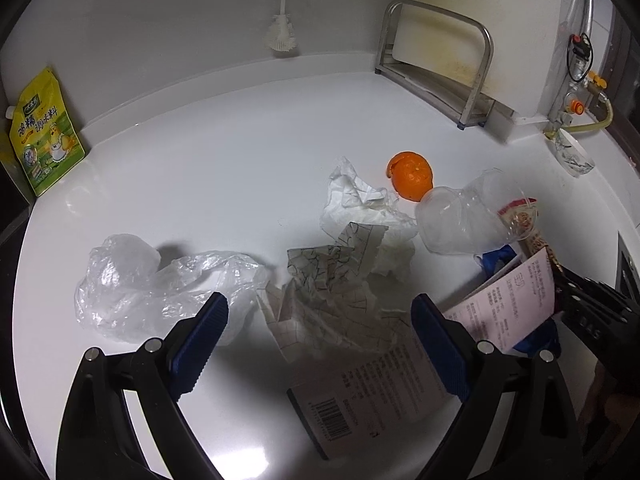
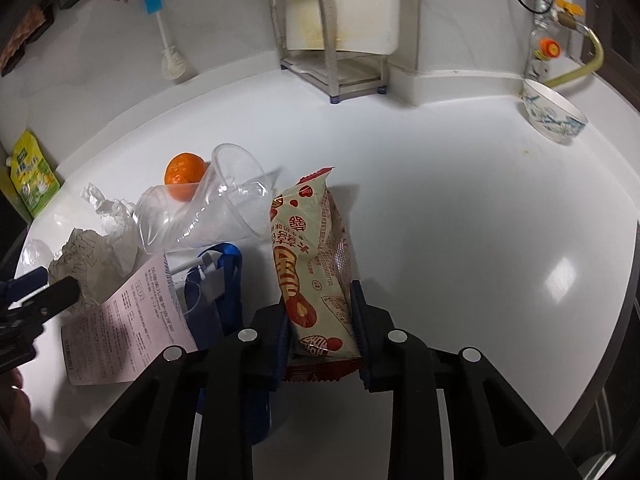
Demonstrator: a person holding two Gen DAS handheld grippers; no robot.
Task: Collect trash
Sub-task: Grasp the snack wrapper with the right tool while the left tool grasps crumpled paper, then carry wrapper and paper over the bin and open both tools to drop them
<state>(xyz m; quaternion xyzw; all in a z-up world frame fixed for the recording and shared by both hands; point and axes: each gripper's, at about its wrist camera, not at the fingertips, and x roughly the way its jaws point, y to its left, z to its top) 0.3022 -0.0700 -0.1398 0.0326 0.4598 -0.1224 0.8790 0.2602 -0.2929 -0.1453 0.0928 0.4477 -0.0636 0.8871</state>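
Observation:
Trash lies in a heap on the white counter. My left gripper is open, its blue pads hanging over a crumpled patterned paper and a barcoded printed sheet. To its left lies a clear plastic bag. Beyond are a white tissue, an orange and a tipped clear plastic cup. My right gripper is shut on the near end of a red and cream snack packet. A pink leaflet and a blue wrapper lie left of it.
A yellow seasoning pouch leans at the far left wall. A metal rack holding a cutting board stands at the back, with a hanging brush left of it. A patterned bowl sits under a gas valve at the right.

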